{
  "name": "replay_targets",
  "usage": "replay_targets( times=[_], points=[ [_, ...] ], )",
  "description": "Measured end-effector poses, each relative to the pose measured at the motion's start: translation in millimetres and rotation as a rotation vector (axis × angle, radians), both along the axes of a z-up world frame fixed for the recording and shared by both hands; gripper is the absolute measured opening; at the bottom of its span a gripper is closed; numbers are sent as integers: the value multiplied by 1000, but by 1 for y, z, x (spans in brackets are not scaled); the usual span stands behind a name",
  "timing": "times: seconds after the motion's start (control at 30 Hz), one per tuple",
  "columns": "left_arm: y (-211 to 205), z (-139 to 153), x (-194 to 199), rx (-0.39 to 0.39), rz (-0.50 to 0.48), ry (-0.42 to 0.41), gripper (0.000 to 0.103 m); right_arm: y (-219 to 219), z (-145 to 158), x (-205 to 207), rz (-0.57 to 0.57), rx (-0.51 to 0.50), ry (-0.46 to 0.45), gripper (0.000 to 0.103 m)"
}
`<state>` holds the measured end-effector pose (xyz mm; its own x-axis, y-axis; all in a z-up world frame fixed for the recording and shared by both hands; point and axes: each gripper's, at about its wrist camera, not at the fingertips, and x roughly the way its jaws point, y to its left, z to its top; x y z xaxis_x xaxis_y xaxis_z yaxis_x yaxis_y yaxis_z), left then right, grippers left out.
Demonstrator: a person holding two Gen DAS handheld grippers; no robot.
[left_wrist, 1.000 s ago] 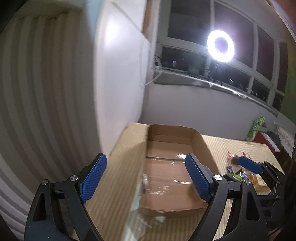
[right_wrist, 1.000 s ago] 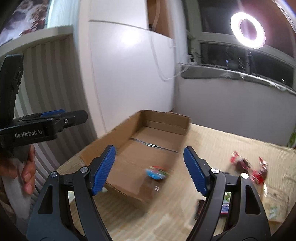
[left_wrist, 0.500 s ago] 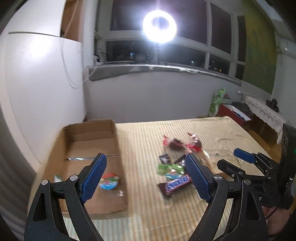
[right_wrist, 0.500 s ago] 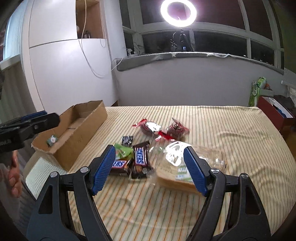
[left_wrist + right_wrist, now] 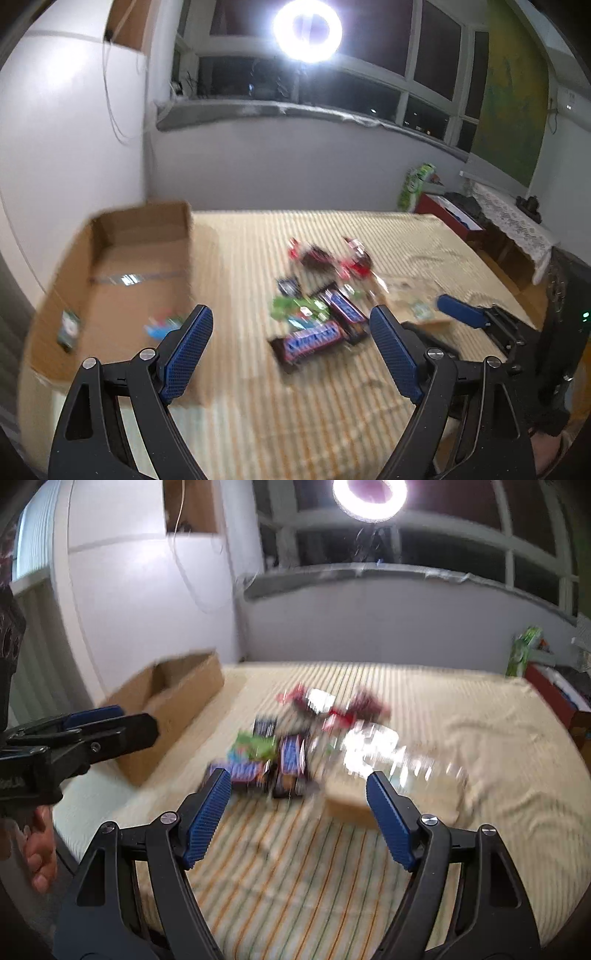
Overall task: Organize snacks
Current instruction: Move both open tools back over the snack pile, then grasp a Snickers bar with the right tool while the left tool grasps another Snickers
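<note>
A pile of snacks lies on the striped bed: two Snickers bars (image 5: 312, 341), a green packet (image 5: 295, 306), red wrappers (image 5: 332, 258) and a clear bag of bread (image 5: 388, 771). An open cardboard box (image 5: 110, 280) sits at the left and holds a small packet (image 5: 68, 328) and a blue-red sweet (image 5: 162, 326). My left gripper (image 5: 291, 350) is open and empty, above the bed in front of the Snickers bars. My right gripper (image 5: 299, 808) is open and empty, in front of the pile (image 5: 273, 753). Both views are blurred.
The box also shows in the right wrist view (image 5: 173, 709), beside the white wall. The left gripper appears at the left of the right wrist view (image 5: 74, 734). A red crate and green bag (image 5: 432, 195) stand past the bed's far right corner.
Both views swung from the box toward the snack pile on the bed, and both grippers have come closer to it. Both stay open and empty.
</note>
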<state>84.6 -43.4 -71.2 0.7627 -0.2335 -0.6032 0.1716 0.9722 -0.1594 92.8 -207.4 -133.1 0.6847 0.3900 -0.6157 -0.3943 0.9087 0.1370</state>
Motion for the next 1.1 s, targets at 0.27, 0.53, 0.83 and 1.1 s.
replay_targets(
  times=[0.27,0.53,0.83,1.1],
  points=[
    [-9,-65,-5,-8,-35,164,87,15,-34,-2,75,-46,84,81],
    [0,-65,22,-37,-2,177,87,5,-33,46,84,-23,111,81],
    [-1,-71,37,-36,-22,175,87,0,-26,81,103,22,184,80],
    [-7,-70,45,-39,-52,171,85,19,-29,96,142,-40,205,60]
  ],
)
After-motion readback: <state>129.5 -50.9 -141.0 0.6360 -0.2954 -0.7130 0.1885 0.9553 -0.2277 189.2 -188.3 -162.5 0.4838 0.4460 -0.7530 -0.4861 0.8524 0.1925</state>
